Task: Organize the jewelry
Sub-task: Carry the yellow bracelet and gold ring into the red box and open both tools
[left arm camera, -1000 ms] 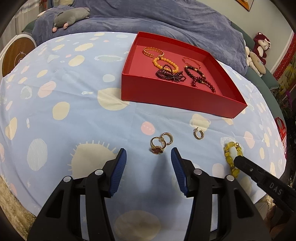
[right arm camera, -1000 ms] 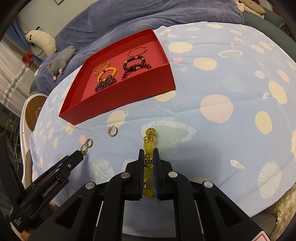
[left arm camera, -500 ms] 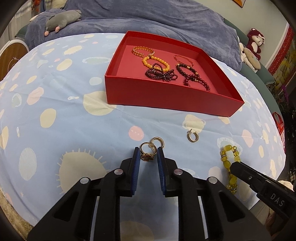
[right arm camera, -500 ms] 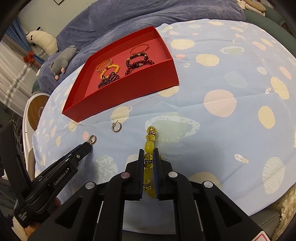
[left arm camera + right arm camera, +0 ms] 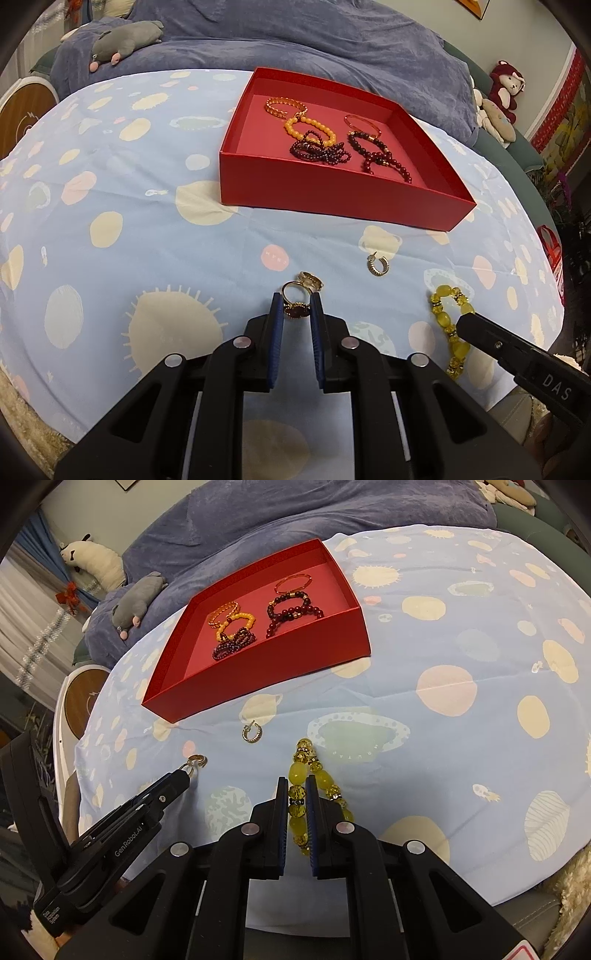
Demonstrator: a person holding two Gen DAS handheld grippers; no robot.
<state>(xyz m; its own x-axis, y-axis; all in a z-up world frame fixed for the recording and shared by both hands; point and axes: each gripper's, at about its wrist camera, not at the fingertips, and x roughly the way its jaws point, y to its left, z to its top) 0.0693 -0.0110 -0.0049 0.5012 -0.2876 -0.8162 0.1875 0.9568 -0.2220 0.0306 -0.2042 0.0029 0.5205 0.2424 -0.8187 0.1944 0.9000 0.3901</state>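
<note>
My left gripper (image 5: 295, 306) is shut on a gold ring with a dark red stone (image 5: 295, 311), low over the blue spotted cloth. A second gold ring (image 5: 311, 279) lies just beyond it. My right gripper (image 5: 296, 794) is shut on a yellow bead bracelet (image 5: 300, 775), which still rests on the cloth; it also shows in the left wrist view (image 5: 448, 317). A small hoop earring (image 5: 377, 266) lies between them. The red box (image 5: 343, 199) behind holds several bead bracelets (image 5: 319, 147).
The table has a blue cloth with pale spots (image 5: 110, 229). A purple blanket (image 5: 295, 40) and a grey plush toy (image 5: 125, 40) lie behind the box. The table's front edge is near both grippers. A round wooden stool (image 5: 83, 698) stands at the left.
My left gripper moved forward over the red-stone ring and closed on it. My right gripper stayed shut on the yellow bracelet, which now spreads a little more beside the fingers.
</note>
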